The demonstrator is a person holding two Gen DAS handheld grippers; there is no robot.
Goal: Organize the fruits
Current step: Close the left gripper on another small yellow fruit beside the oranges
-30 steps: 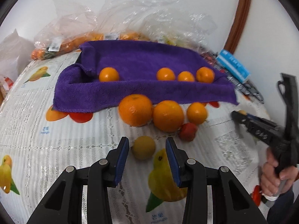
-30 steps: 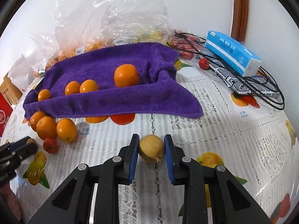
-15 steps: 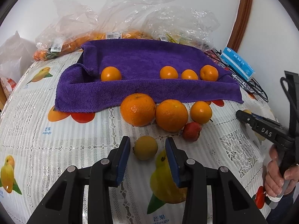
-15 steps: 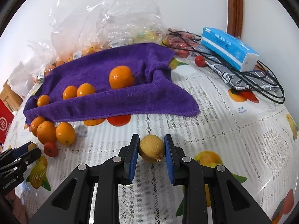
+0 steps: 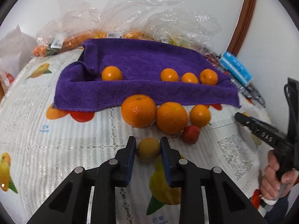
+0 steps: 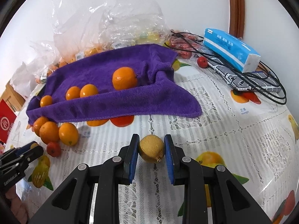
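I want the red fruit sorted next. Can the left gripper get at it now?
Probably not yet: the left gripper is shut on a yellow fruit. The small red fruit lies close, uncovered, beside the oranges.

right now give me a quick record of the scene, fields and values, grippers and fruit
left hand-held gripper: jaws just closed, shut on a small yellow fruit on the tablecloth
right hand-held gripper: shut on a yellow-brown fruit
purple towel: four small oranges on it
in front of towel: three oranges in a row, small red fruit beside them
back of table: clear plastic bags with more fruit
far right, right wrist view: blue tissue pack, black cables
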